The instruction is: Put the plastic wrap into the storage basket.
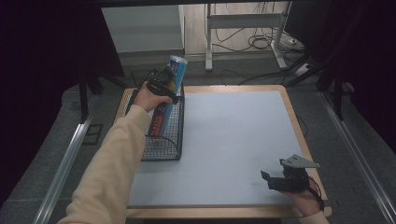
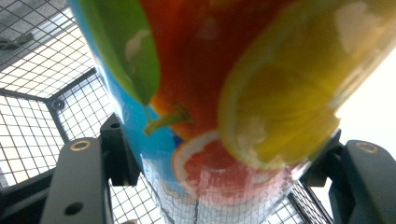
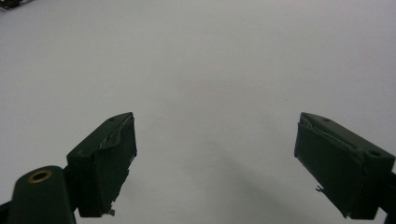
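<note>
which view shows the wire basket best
The high view: the whole wire basket sits at the table's left edge, with the tube that the left gripper holds leaning inside it. The left gripper view gives just close mesh behind the tube. The right gripper view looks across bare tabletop.

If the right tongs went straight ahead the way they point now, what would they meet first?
Probably nothing: the right tongs, open, point across the bare grey table top; the way looks free.

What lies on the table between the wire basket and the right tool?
Nothing: in the high view the grey mat is bare from the basket to the right tool, which rests open near the table's front edge.
</note>
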A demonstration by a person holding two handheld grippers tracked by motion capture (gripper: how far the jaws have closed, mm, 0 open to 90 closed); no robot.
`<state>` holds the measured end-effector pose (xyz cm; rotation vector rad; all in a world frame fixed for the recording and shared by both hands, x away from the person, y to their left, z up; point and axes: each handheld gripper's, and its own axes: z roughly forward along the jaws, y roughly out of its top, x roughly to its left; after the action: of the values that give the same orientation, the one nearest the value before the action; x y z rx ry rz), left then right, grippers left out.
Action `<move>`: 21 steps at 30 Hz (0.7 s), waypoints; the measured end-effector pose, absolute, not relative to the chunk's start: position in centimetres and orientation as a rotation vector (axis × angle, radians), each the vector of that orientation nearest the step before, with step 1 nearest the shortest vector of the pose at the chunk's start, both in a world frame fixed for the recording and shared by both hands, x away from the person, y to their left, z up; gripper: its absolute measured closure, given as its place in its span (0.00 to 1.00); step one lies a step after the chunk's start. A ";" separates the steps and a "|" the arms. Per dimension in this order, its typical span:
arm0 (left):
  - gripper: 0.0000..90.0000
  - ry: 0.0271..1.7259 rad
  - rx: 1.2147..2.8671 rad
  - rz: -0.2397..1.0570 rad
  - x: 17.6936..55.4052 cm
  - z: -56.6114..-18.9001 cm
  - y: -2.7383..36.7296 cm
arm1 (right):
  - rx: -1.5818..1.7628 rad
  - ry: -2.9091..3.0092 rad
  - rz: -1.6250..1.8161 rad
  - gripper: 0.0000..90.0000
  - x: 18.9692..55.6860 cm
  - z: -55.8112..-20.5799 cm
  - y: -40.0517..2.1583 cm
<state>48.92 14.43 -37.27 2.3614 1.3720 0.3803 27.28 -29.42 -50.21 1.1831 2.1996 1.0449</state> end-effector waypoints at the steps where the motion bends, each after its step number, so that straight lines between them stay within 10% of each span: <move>1: 0.35 1.374 2.361 0.379 49.0 -37.4 14.4 | 1.186 2.199 1.045 0.15 27.3 -50.2 -29.4; 21: 0.35 1.438 2.360 0.422 52.7 -39.5 14.0 | 1.193 2.195 1.035 0.15 27.4 -50.3 -29.7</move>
<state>52.65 14.05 -39.55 2.3604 1.4380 0.4217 27.39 -29.68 -50.27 1.1925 2.1949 1.0347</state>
